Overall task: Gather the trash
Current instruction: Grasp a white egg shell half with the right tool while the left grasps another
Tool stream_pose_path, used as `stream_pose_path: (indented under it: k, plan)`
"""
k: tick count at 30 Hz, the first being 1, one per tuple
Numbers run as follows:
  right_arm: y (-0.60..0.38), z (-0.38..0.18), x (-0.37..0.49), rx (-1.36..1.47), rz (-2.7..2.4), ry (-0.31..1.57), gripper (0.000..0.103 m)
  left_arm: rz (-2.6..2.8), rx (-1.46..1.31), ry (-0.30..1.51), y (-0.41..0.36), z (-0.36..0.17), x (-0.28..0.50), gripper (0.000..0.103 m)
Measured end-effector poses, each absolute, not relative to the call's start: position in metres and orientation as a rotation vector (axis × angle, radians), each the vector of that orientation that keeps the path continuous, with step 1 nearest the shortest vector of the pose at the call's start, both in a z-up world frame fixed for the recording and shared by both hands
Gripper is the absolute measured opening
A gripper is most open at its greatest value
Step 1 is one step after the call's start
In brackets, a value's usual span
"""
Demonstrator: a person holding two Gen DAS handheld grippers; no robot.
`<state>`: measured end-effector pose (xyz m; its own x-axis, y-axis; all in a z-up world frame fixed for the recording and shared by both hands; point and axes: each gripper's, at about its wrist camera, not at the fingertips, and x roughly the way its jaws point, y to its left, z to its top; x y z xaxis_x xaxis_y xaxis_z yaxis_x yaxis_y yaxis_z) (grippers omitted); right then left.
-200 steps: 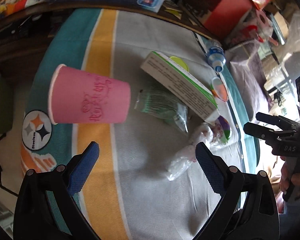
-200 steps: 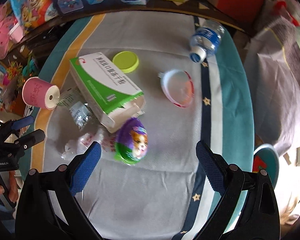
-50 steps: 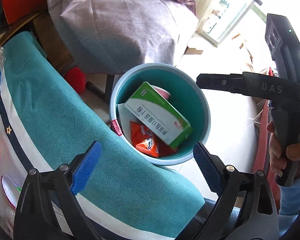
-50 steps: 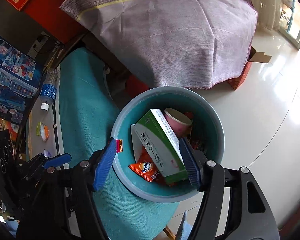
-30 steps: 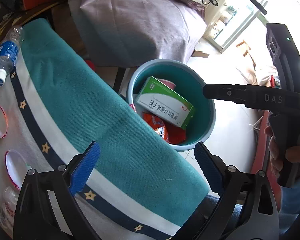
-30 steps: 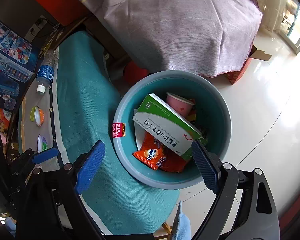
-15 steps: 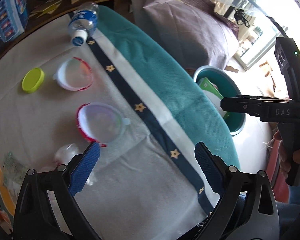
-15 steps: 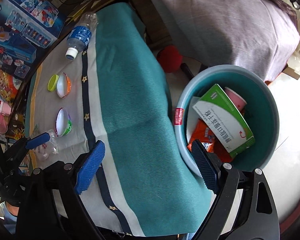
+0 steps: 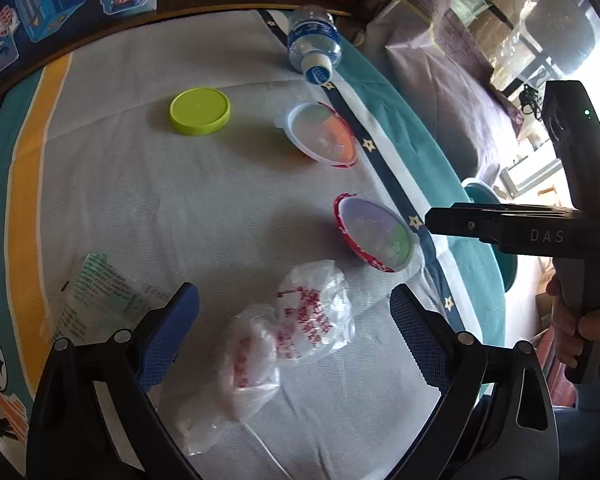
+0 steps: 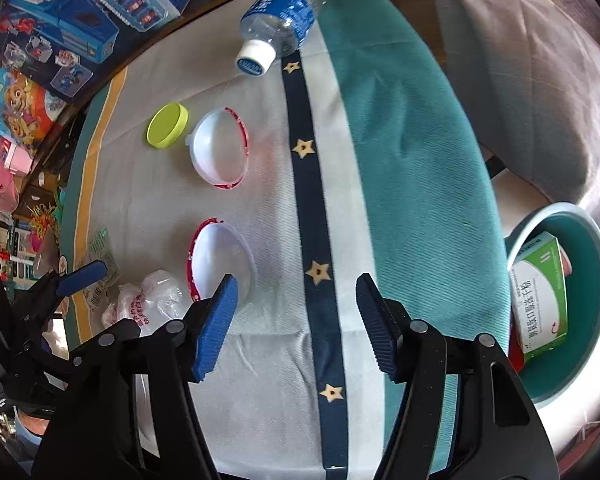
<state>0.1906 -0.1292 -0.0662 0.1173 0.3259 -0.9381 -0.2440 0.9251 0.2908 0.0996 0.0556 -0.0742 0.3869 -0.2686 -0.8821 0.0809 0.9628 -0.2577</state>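
Note:
My left gripper (image 9: 294,312) hangs open over a crumpled clear plastic bag (image 9: 296,328) with red print; its pads do not touch the bag. A clear green-printed wrapper (image 9: 96,296) lies to its left. My right gripper (image 10: 296,296) is above the starred dark stripe of the cloth, its jaws closing with nothing between them. The near plastic egg half (image 10: 220,268) lies by its left fingertip, the far half (image 10: 218,148) beyond. A yellow-green lid (image 10: 167,125) and a water bottle (image 10: 278,12) lie farther back.
The teal bin (image 10: 584,304) stands on the floor off the table's right edge, holding a green-and-white box (image 10: 540,296). Toy boxes (image 10: 80,20) line the far left edge. A covered piece of furniture (image 10: 540,80) stands behind the bin.
Both grippers have swung from over the bin back across the table to the leftover trash. The right gripper's jaws stand narrower than before.

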Motion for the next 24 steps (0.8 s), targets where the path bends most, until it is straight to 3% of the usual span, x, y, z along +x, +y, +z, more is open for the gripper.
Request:
stream_pose_path:
  k: [3,10,13,14,24]
  plan:
    - [-0.111,-0.073,0.192,0.035,0.437,1.411,0.038,-0.210,-0.206,1.151,0.071,-0.077,0.100,0.096]
    - [-0.088,-0.083,0.193,-0.014,0.438,1.435,0.032,-0.191,-0.265,1.150,0.098,-0.082,0.100,0.096]
    - [-0.083,-0.085,0.191,-0.055,0.426,1.428,0.016,-0.192,-0.263,1.147,0.099,-0.082,0.101,0.096]
    - [-0.083,-0.085,0.190,-0.067,0.421,1.423,0.006,-0.193,-0.265,1.148,0.099,-0.082,0.101,0.096]
    - [-0.124,-0.057,0.206,-0.004,0.340,1.325,0.005,-0.227,-0.269,1.117,0.077,-0.076,0.133,0.096]
